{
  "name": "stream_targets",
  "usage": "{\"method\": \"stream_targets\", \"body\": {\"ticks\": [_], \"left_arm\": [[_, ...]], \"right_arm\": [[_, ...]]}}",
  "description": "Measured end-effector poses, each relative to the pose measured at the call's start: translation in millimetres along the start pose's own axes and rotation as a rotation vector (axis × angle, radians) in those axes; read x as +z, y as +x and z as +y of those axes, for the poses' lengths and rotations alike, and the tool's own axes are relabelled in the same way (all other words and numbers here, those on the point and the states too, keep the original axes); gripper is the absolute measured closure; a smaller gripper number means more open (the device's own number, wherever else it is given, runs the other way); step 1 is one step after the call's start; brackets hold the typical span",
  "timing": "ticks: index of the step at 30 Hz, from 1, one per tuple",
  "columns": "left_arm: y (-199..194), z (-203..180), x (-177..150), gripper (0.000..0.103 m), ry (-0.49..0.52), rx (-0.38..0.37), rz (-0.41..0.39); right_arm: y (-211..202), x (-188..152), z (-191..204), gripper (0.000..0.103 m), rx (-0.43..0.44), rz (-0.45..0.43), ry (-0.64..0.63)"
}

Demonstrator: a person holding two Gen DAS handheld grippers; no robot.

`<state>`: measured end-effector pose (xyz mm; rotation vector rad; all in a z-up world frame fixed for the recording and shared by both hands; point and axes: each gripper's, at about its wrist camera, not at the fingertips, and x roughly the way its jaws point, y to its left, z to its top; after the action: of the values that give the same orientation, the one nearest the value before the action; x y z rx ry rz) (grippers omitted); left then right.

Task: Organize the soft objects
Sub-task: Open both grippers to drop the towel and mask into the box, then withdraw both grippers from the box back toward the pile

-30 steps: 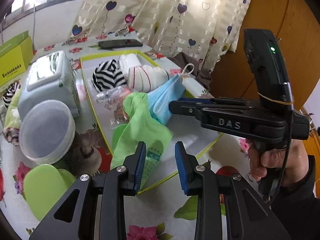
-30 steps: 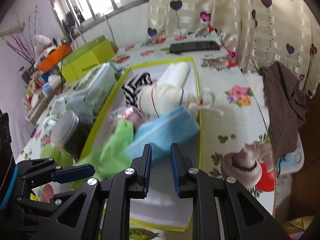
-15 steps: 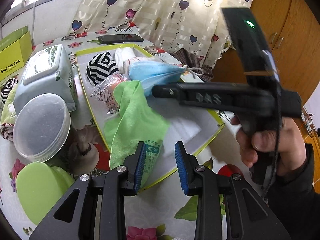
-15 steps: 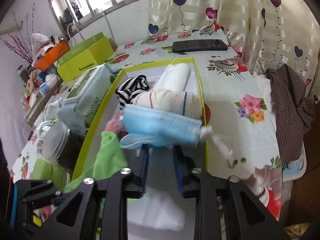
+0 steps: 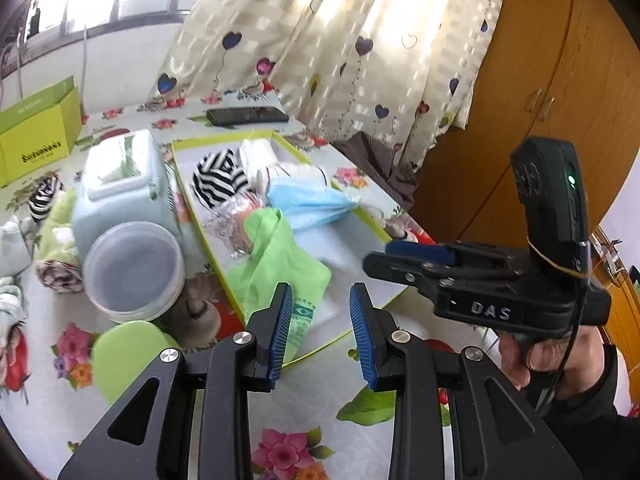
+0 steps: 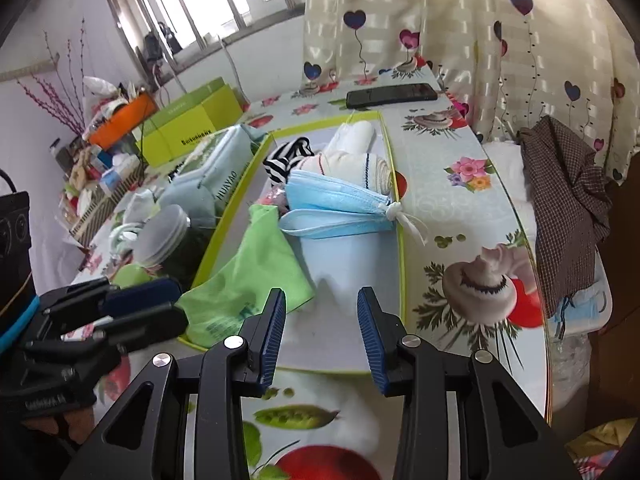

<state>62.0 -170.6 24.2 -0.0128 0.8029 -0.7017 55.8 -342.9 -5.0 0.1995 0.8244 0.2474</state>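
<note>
A yellow-green rimmed tray (image 6: 401, 256) (image 5: 362, 218) holds soft things. A blue face mask (image 6: 336, 210) (image 5: 308, 204) lies across its middle, free of both grippers. A green cloth (image 6: 248, 276) (image 5: 276, 264) drapes over the near left rim. Behind lie a striped black-and-white sock roll (image 6: 288, 158) (image 5: 220, 178), white socks (image 6: 352, 160) (image 5: 288, 172) and a crinkly plastic packet (image 5: 234, 222). My right gripper (image 6: 322, 338) is open and empty, above the tray's near end. My left gripper (image 5: 322, 334) is open and empty, just before the tray's near rim.
A round lidded jar (image 5: 134, 272), a pale blue tissue box (image 5: 120, 188), a green lid (image 5: 128, 356) and rolled cloths (image 5: 52, 232) sit left of the tray. A phone (image 6: 390, 95) and green box (image 6: 192, 128) lie beyond. A checked cloth (image 6: 568, 200) hangs at the table's right edge.
My right gripper carried the blue mask up and back onto the socks, let it go, opened and drew back. My left gripper opened a little wider.
</note>
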Motion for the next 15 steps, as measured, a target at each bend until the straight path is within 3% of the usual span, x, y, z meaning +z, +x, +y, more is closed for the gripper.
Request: {"method": "stream_targets", "body": {"ticks": [15], "left_arm": [[-56.7,52.9,-11.4,0.072,-0.095,0.111,-0.094]], "right_arm": [[-44.5,-14.1,38.9,0.064,0.036,-0.104,-0.018]]}}
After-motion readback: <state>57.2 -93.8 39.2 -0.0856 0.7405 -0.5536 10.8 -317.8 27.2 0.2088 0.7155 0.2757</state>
